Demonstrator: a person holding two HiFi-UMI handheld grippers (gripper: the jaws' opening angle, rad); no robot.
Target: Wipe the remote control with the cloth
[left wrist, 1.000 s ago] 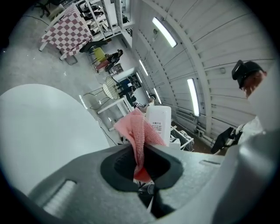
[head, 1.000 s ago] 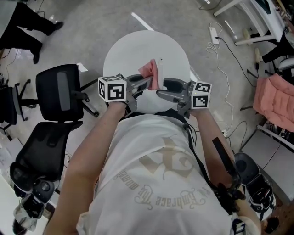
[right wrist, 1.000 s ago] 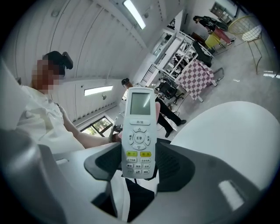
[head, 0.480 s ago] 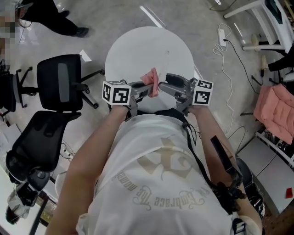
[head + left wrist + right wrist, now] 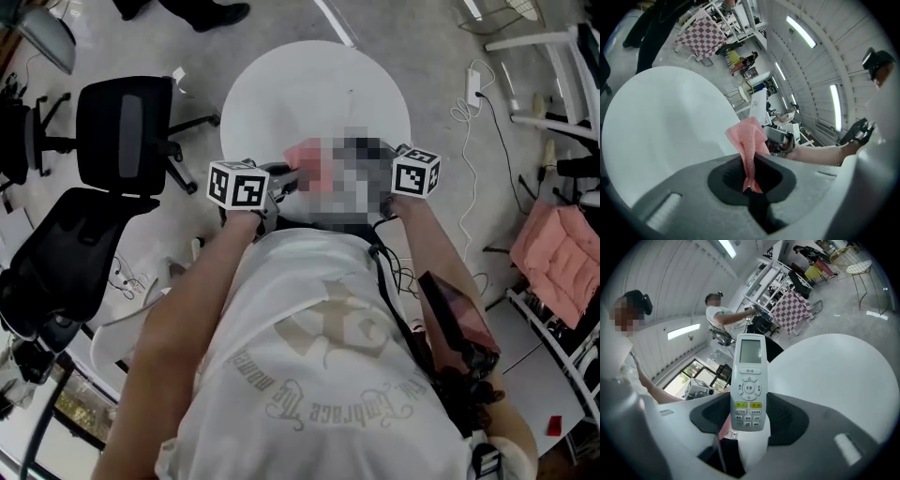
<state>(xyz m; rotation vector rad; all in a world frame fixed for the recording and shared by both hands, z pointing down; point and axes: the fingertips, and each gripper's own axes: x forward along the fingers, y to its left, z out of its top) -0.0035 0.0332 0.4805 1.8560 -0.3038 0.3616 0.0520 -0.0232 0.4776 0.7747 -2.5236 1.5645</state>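
My left gripper (image 5: 750, 183) is shut on a pink cloth (image 5: 749, 143), which sticks up out of the jaws above the round white table (image 5: 661, 112). My right gripper (image 5: 747, 430) is shut on the lower end of a white remote control (image 5: 749, 380), held upright with its screen and buttons facing the camera. In the head view the two grippers meet over the table's (image 5: 314, 84) near edge. The cloth (image 5: 302, 155) shows just right of the left gripper (image 5: 279, 176). A mosaic patch hides the remote and the right jaws there; only the right marker cube (image 5: 415, 173) shows.
Two black office chairs (image 5: 127, 131) (image 5: 66, 262) stand left of the table. A power strip with its cable (image 5: 473, 86) lies on the floor to the right, near a pink padded seat (image 5: 553, 248). A person (image 5: 717, 310) sits beyond the table.
Both grippers have kept their holds and stayed close together over the table's near edge. The head camera has shifted, so the table and chairs sit higher in view.
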